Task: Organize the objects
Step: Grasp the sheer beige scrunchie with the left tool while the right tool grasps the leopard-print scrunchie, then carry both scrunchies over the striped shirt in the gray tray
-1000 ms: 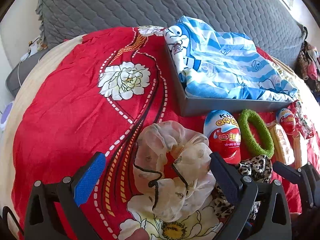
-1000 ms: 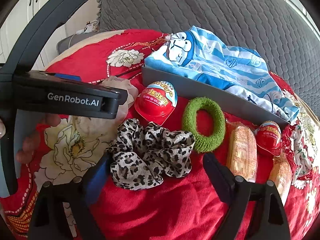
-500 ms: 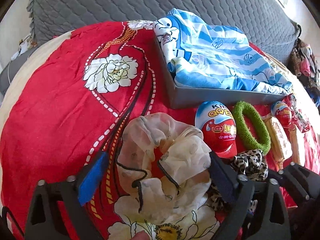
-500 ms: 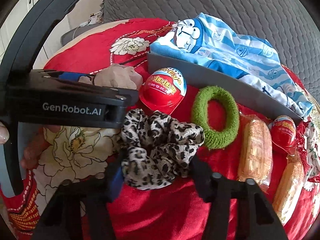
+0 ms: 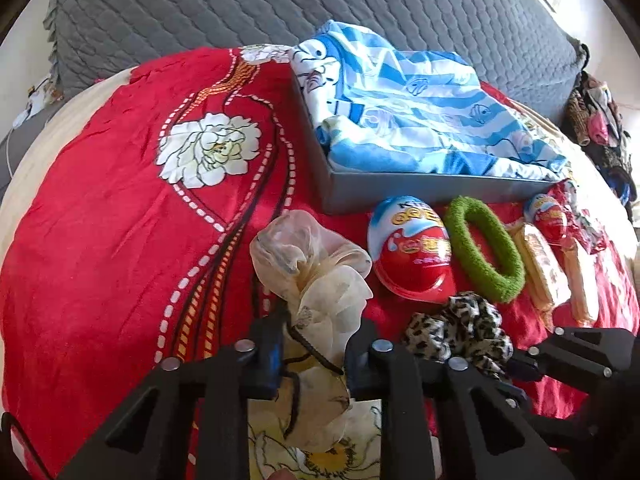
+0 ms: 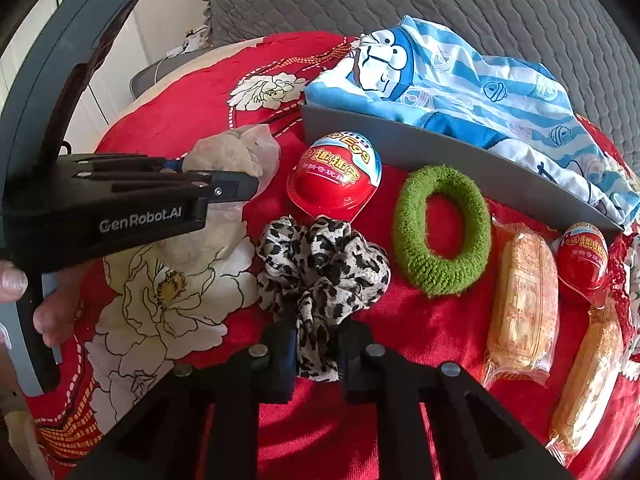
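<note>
Where jaws pinch, sheer cream scrunchie (image 5: 320, 280), leopard-print scrunchie (image 6: 320, 268)

"GenRobot.AI" on the left gripper (image 6: 224, 194) — "Egg" on the red toy egg (image 6: 334, 184)

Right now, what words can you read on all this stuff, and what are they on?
"GenRobot.AI": on the side of the left gripper.
"Egg": on the big toy egg, part cut off.
Chinese characters on the big toy egg and the small toy egg: too blurred to read.
Snack packets: print too small.
</note>
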A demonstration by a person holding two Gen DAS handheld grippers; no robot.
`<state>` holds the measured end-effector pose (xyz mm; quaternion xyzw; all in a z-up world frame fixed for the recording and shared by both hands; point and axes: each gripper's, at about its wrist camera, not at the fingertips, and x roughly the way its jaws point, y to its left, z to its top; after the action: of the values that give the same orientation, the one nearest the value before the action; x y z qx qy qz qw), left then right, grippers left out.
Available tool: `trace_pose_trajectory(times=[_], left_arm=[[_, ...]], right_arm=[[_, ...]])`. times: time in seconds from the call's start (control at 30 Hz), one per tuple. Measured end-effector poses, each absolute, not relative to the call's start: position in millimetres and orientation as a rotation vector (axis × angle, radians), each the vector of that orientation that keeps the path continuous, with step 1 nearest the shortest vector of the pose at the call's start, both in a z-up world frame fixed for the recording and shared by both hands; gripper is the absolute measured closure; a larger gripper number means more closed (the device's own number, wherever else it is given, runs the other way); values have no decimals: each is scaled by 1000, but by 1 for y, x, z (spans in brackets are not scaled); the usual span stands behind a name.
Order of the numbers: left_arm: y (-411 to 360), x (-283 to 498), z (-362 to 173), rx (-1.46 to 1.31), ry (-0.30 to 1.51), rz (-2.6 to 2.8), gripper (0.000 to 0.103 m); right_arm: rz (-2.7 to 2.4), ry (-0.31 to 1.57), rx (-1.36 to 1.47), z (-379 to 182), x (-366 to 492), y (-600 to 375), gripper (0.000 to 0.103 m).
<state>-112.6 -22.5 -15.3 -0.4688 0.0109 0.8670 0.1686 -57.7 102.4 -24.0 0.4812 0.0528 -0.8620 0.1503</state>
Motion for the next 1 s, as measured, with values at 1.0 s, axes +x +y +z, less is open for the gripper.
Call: trace_pose_trajectory(times=[1.0], left_arm=[[-2, -88, 30, -1271, 43, 2496, 88]], right_arm=[[-2575, -34, 1257, 25, -56, 132, 90]])
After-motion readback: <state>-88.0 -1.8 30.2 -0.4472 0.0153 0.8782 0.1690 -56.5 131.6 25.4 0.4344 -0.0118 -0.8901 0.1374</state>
